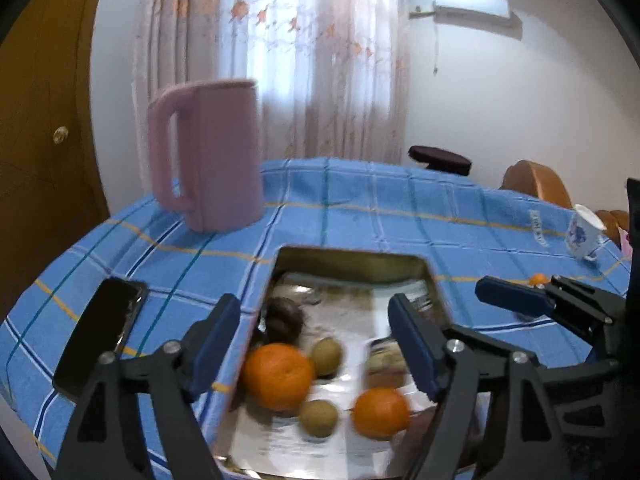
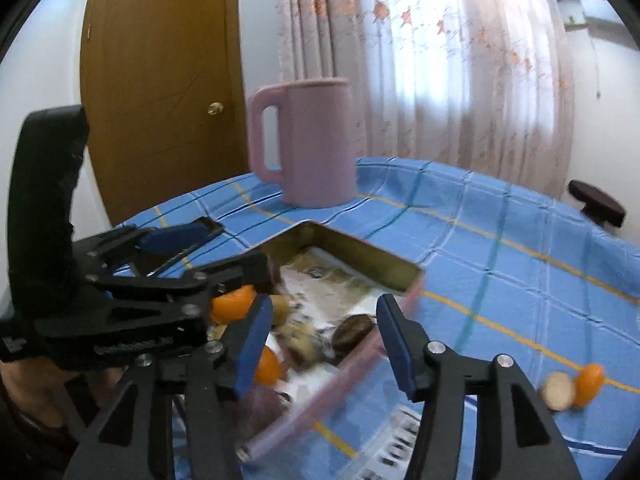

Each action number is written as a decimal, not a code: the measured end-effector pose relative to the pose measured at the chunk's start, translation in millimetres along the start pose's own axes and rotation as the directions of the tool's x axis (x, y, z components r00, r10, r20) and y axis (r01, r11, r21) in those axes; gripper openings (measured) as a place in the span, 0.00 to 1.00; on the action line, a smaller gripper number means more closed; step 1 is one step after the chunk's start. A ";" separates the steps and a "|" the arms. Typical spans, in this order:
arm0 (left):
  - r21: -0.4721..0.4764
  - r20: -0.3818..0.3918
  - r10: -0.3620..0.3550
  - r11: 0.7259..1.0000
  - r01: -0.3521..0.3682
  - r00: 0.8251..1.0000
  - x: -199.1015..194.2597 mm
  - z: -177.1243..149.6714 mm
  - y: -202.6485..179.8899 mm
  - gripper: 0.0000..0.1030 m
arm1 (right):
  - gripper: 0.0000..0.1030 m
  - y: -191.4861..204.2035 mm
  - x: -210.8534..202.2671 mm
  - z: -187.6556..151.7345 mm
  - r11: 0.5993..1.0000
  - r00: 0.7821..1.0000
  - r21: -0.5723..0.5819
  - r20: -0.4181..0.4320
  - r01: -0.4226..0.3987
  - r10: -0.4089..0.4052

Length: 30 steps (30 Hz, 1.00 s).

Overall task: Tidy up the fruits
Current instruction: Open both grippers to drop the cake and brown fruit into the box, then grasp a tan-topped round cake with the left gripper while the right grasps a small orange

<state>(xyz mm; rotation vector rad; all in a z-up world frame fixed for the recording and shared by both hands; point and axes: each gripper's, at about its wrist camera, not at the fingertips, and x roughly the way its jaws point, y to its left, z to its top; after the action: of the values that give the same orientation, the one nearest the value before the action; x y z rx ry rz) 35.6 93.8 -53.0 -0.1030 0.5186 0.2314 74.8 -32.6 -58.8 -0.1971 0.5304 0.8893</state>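
**Fruit gathered in the tin, two pieces left outside**

A shallow metal tin (image 1: 352, 264) is set on the blue checked desk (image 1: 360, 208), in front of a pink jug (image 1: 208, 152), and it appears to serve as the collecting place for the fruit. Inside the tin, two oranges (image 1: 278, 374) are seen together with two small greenish-brown fruits (image 1: 326, 356) and a dark round one (image 1: 284, 320) nearer the tin's far wall. Motion blur prevents their kinds from being named with certainty.

The left gripper (image 1: 316, 344) is held above the tin with its fingers spread wide and nothing between them. The right gripper (image 2: 318, 340) is held over the tin's right rim, likewise spread and empty.

To the right of the tin, well apart from it, a small orange (image 2: 588, 384) and a brownish fruit (image 2: 556, 390) lie touching on the cloth. These are judged to be the pieces not yet sorted, so the task is thought to be mostly but not fully done. A dark phone (image 1: 100, 340) lies left of the tin, and a white mug (image 1: 582, 236) stands far to its right; neither is judged to belong to the task.
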 end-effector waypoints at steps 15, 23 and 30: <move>0.163 -0.112 -0.234 0.954 0.250 0.966 35.0 9.9 -154.8 0.83 | 0.55 -158.8 -92.1 -44.0 0.867 0.916 0.308 -0.038 0.392 -0.400; 0.225 -0.221 -0.250 0.927 0.299 0.943 68.3 2.2 -203.0 0.80 | 0.56 -181.9 -86.0 -59.4 0.830 0.900 0.354 -0.097 0.431 -0.425; 0.224 -0.352 -0.253 0.912 0.343 0.901 108.0 -5.3 -215.4 0.42 | 0.56 -184.8 -87.2 -56.4 0.826 0.895 0.350 -0.106 0.441 -0.433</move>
<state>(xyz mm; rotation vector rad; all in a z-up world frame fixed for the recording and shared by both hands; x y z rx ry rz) 176.9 -94.8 -103.4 0.0599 0.8426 -0.1701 154.3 -228.7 -71.6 0.0170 0.6301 0.3262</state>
